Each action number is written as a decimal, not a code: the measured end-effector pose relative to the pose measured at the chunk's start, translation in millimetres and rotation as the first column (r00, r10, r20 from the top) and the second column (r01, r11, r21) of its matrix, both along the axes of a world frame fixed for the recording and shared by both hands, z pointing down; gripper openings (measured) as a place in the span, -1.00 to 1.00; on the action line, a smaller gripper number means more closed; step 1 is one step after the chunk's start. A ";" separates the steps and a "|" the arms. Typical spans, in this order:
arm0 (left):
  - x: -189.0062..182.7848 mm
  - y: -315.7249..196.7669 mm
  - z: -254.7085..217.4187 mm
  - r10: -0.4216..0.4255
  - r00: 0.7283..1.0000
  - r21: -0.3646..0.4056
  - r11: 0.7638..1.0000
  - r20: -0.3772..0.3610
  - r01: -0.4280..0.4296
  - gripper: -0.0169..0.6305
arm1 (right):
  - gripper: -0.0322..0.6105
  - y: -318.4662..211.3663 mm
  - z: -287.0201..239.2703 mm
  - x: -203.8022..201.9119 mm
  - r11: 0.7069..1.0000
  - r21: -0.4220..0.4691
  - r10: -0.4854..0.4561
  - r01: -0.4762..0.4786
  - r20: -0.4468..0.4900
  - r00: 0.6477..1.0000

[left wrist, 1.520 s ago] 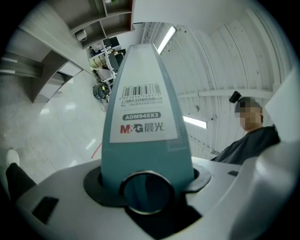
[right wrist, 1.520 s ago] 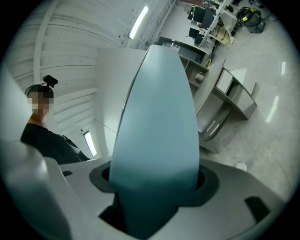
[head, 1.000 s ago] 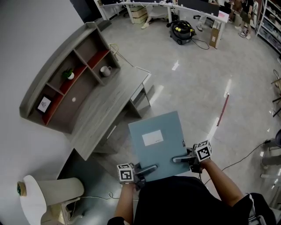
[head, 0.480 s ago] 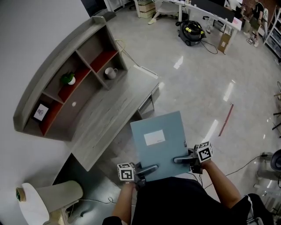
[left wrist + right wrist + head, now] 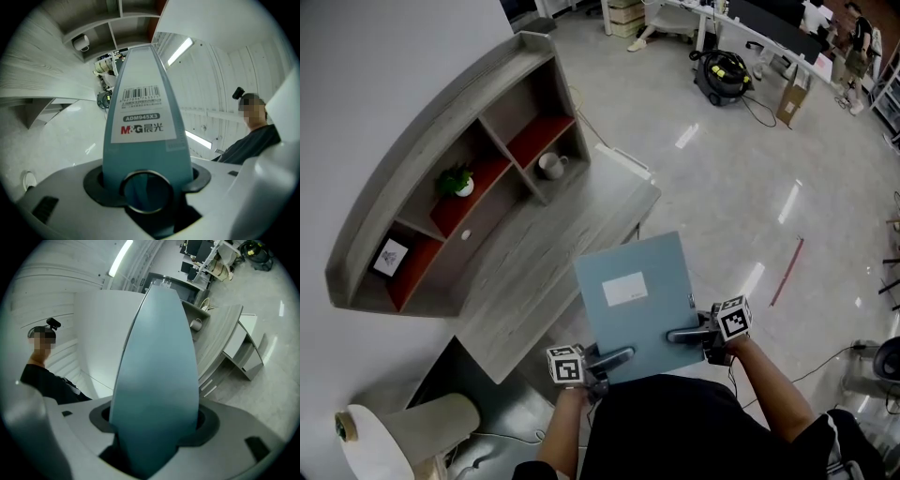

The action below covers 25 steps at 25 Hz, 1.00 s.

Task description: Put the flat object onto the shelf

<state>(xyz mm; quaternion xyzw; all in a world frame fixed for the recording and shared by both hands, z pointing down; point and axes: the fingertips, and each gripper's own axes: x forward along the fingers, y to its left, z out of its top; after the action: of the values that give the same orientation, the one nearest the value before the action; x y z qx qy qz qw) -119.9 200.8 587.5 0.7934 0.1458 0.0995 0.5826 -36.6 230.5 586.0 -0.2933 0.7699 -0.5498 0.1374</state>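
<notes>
A flat, pale blue-grey binder with a white label on its upper face was held roughly level, its near edge clamped in the left tongs and the right tongs. A barcode sticker was seen on its narrow edge in the left gripper view. The shelf, a curved grey wooden unit with open compartments, some red-backed, stood on the desk against the white wall, apart from the binder.

The label on the blue folder reads "ADM945X3" and "M&G晨光".
</notes>
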 end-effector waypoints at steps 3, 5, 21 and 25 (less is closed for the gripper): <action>-1.7 -24.4 5.6 -0.014 1.000 -0.016 1.000 -0.010 0.014 -0.03 | 0.05 -23.5 2.6 -2.7 1.000 -0.015 -0.004 0.004 -0.022 1.000; -2.7 -38.5 12.3 -0.009 1.000 -0.021 1.000 -0.015 0.009 -0.03 | 0.05 -35.7 5.1 -3.5 0.999 -0.033 0.010 -0.011 -0.029 1.000; -6.2 -95.5 24.2 -0.036 0.999 -0.029 0.999 -0.041 0.035 -0.03 | 0.05 -92.3 12.6 -6.1 0.998 -0.069 0.002 -0.006 -0.064 0.998; -9.8 -100.2 24.0 -0.073 0.997 -0.039 0.997 -0.026 0.072 -0.03 | 0.05 -99.6 13.9 -8.3 0.997 -0.069 -0.032 0.028 -0.066 0.997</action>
<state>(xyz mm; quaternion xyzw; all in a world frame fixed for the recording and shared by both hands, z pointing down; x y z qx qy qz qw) -129.7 100.6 611.5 0.7881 0.1268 0.0646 0.5989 -44.8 131.0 599.9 -0.3046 0.7593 -0.5675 0.0929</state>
